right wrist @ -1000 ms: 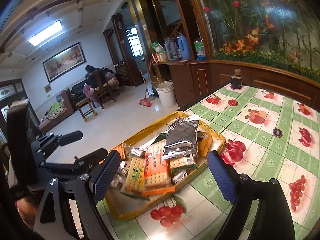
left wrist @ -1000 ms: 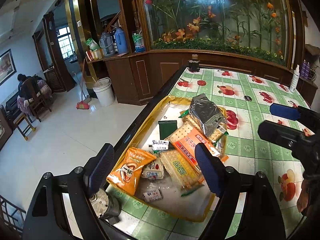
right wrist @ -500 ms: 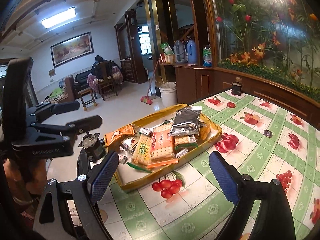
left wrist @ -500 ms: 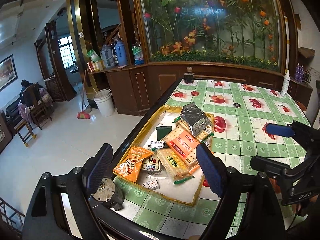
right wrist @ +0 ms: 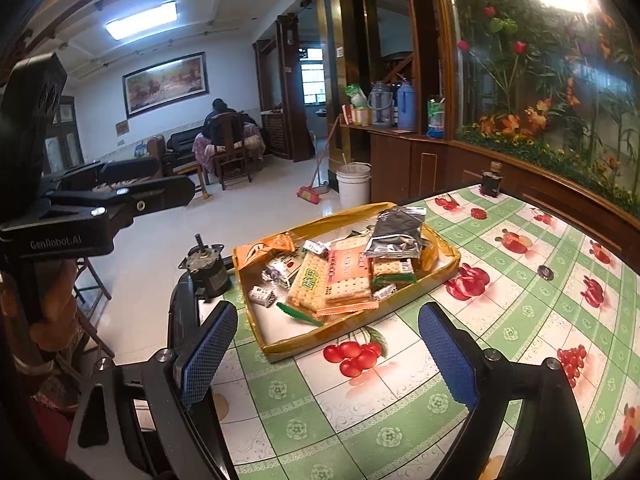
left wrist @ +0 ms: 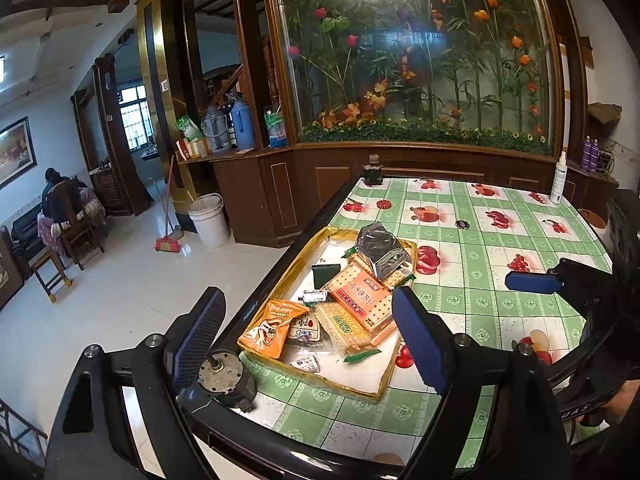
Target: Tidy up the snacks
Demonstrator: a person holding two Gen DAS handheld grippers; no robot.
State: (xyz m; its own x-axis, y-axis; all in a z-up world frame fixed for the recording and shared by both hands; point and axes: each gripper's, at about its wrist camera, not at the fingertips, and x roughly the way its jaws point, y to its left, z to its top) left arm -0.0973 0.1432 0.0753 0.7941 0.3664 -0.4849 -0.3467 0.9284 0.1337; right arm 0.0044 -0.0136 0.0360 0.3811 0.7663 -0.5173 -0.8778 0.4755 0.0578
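A yellow tray [left wrist: 288, 272] [right wrist: 360, 332] sits near the table's left edge and holds a pile of snacks: an orange chip bag [left wrist: 270, 328] [right wrist: 266, 246], cracker packs [left wrist: 362, 294] [right wrist: 346, 276], a silver foil bag [left wrist: 380, 250] [right wrist: 398, 232] and small wrapped sweets [right wrist: 262, 294]. My left gripper [left wrist: 310, 340] is open and empty, held above the table's near corner, short of the tray. My right gripper [right wrist: 328, 354] is open and empty, above the tablecloth in front of the tray. Each gripper shows in the other's view.
A small round motor [left wrist: 222, 376] [right wrist: 206, 270] stands on the table corner beside the tray. A dark jar [left wrist: 373, 170] and a white bottle [left wrist: 559, 178] stand at the far edge. A bottle cap [left wrist: 463, 224] lies mid-table. The green fruit-print tablecloth [left wrist: 480, 280] spreads right.
Both grippers have pulled back and risen away from the tray, which now looks smaller and farther. Both stay open and empty. The snacks have not moved.
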